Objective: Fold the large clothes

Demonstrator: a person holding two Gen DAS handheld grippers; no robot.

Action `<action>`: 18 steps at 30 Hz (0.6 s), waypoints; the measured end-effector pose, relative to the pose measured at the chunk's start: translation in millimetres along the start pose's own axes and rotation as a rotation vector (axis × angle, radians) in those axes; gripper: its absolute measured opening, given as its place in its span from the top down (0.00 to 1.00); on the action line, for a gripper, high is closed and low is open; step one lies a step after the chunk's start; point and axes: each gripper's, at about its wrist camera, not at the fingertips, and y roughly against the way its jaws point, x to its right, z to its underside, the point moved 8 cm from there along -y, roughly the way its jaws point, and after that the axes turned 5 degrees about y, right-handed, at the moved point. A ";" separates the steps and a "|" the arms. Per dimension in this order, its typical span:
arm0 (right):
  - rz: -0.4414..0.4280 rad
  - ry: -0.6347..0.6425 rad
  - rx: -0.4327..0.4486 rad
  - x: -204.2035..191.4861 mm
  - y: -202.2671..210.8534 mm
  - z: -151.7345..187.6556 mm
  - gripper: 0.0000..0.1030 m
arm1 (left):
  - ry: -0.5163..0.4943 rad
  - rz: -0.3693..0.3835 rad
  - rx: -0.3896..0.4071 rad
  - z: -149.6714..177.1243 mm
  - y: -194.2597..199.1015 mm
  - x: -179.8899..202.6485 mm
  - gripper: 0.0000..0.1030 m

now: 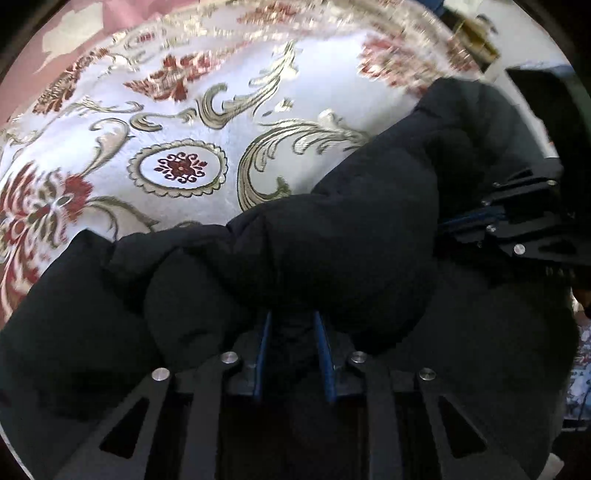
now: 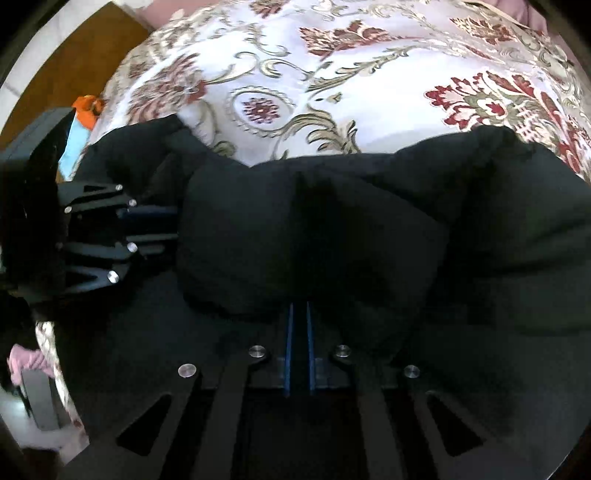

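Home bedroom suggested: wide soft surface covered by ornate floral bedspread (image 1: 207,110), pink fabric (image 1: 122,22) seen beyond it, wooden floor (image 2: 74,62) glimpsed beside bed edge.

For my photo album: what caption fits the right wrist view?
Both grippers clamp a puffy black jacket over a floral bedspread.
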 end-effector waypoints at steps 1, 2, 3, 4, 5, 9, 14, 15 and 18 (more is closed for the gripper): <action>0.010 -0.011 0.001 3.3 -6.3 -5.1 1.00 | 0.005 -0.011 -0.007 -3.1 -5.2 -0.9 0.79; 0.004 -0.020 0.011 5.9 -11.8 -9.1 1.00 | 0.013 -0.023 -0.005 -6.5 -11.5 -2.6 0.79; -0.001 -0.025 0.023 8.0 -16.2 -11.8 1.00 | 0.017 -0.030 0.005 -8.4 -15.9 -4.2 0.80; -0.006 -0.022 0.047 9.7 -21.8 -13.9 1.00 | 0.023 -0.036 0.021 -10.2 -21.0 -6.1 0.81; -0.002 -0.015 0.066 10.0 -25.4 -14.6 1.00 | 0.033 -0.037 0.036 -11.1 -25.2 -7.1 0.82; 0.048 0.022 0.143 5.4 -40.5 -17.0 1.00 | 0.044 -0.077 0.103 -9.9 -32.4 -7.5 0.83; 0.051 0.030 0.218 -6.7 -26.2 -9.6 1.00 | 0.107 -0.025 0.175 4.5 -5.0 -8.6 0.83; 0.056 0.034 0.230 -10.4 -20.5 -7.7 1.00 | 0.137 -0.018 0.191 6.1 2.4 -9.6 0.83; 0.068 0.045 0.263 -9.0 -6.1 -4.4 0.99 | 0.208 -0.018 0.232 9.8 16.1 -13.4 0.82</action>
